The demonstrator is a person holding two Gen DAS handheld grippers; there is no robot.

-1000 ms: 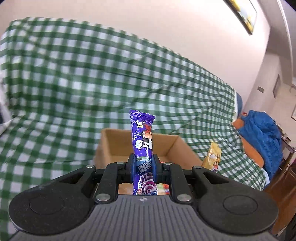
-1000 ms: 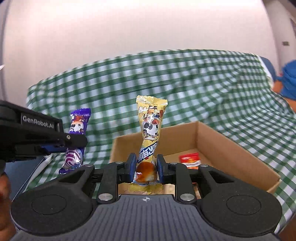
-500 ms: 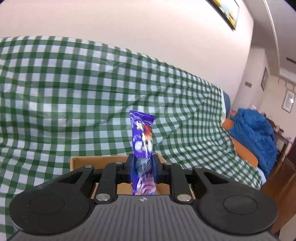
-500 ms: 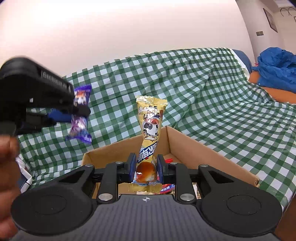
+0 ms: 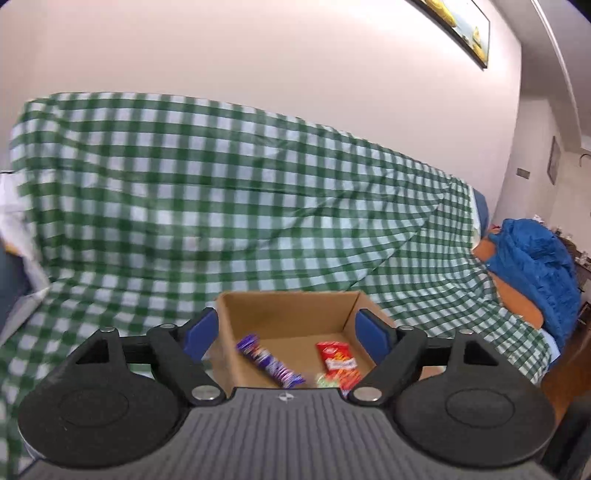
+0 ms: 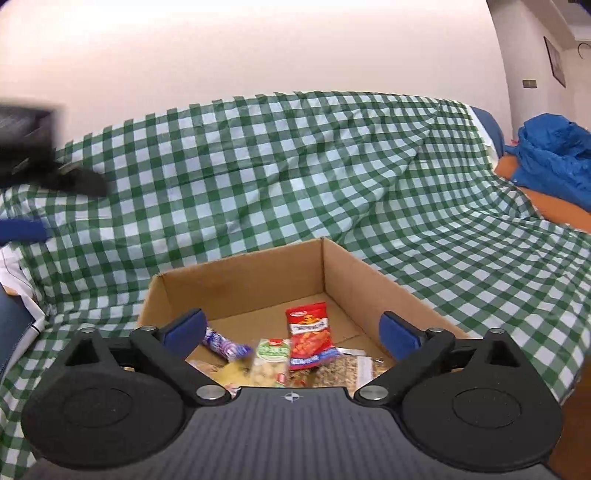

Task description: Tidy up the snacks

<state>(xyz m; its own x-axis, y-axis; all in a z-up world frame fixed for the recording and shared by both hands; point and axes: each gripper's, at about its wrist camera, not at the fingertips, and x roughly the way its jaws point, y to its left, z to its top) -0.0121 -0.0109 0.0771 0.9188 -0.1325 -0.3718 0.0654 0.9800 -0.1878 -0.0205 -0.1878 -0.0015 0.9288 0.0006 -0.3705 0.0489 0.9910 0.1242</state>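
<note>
An open cardboard box (image 5: 284,314) (image 6: 243,277) sits on a sofa under a green-checked cloth. My left gripper (image 5: 288,332) hangs over the box, its jaws opening with nothing between them. The purple snack packet (image 5: 267,360) (image 6: 223,343) lies inside on the box floor, beside a red packet (image 5: 338,363) (image 6: 308,334). My right gripper (image 6: 293,330) is over the box too, jaws opening wide and empty. Below it lie a yellow wrapper (image 6: 232,373), a green-and-white packet (image 6: 269,358) and a brown packet (image 6: 332,371). The left gripper (image 6: 37,155) shows blurred at that view's left edge.
The checked cloth (image 5: 221,206) (image 6: 295,166) covers the sofa's seat and back. A blue jacket (image 5: 535,273) (image 6: 554,158) lies on an orange cushion at the right. A white item (image 5: 18,236) sits at the left end. A framed picture (image 5: 461,29) hangs on the wall.
Both grippers opened and let go of their packets. The purple packet and the yellow one dropped into the box. The left gripper swung back over the box.
</note>
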